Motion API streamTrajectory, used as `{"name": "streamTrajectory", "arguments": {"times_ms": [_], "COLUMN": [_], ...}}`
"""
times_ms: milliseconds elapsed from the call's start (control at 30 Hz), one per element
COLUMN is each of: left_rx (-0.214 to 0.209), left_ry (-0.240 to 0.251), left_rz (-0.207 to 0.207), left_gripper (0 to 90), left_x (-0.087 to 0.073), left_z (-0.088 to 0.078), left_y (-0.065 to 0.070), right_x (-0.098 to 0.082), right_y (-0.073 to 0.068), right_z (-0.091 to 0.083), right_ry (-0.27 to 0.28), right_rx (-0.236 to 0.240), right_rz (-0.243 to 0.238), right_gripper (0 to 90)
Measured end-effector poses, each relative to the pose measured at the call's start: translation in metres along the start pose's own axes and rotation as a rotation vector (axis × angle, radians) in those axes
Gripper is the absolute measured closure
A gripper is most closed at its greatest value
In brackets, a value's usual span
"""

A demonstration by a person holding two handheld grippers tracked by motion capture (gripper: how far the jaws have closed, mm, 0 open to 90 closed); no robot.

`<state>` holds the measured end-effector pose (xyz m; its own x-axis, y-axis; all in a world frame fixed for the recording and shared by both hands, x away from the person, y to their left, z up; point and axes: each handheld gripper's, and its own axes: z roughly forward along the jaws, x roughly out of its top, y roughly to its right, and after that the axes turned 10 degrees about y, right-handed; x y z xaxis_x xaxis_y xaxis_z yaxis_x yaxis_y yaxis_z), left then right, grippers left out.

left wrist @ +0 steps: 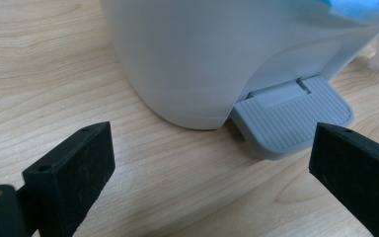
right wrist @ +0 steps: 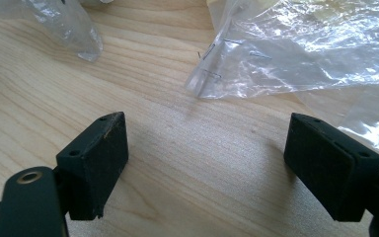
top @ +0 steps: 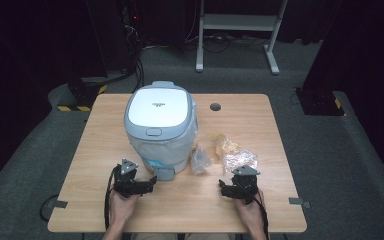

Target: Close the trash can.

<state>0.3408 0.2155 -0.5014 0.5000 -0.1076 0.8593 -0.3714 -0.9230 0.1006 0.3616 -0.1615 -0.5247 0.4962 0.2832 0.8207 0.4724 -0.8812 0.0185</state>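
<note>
Listing what we find on the wooden tabletop (top: 190,200): one white pedal bin (top: 160,127) with a grey lid, upright toward the far left of centre, its lid down. One grey ribbed pedal (left wrist: 291,121) juts from the bin's base on the near side and sits just above the wood.

Left gripper (top: 150,184): we hold it low over the tabletop just in front of the bin, pointing at the pedal. Jaws stand wide apart with nothing between them; in the left gripper view the pedal lies just ahead of the right-hand jaw, not touched.

Right gripper (top: 225,189): we hold it near the front edge, right of centre. Jaws wide apart, bare wood between them.

Clear plastic bag (right wrist: 296,54), crumpled, lying just ahead of the right gripper, apart from it. A smaller scrunched piece of clear plastic (top: 199,160) lies between that bag and the bin. A yellowish wrapper (top: 220,142) sits behind the clear bag.
</note>
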Motion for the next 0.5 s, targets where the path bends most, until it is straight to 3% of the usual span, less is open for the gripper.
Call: {"name": "streamTrajectory", "arguments": {"times_ms": [500], "left_rx": [0.007], "left_ry": [-0.013], "left_rz": [0.016], "left_gripper": [4.1], "left_x": [0.008], "left_z": [0.013], "left_y": [0.011], "right_x": [0.000], "right_y": [0.000], "right_z": [0.000], "right_ry": [-0.001], "right_rx": [0.001], "right_rz": [0.000], "right_gripper": [16.8]}}
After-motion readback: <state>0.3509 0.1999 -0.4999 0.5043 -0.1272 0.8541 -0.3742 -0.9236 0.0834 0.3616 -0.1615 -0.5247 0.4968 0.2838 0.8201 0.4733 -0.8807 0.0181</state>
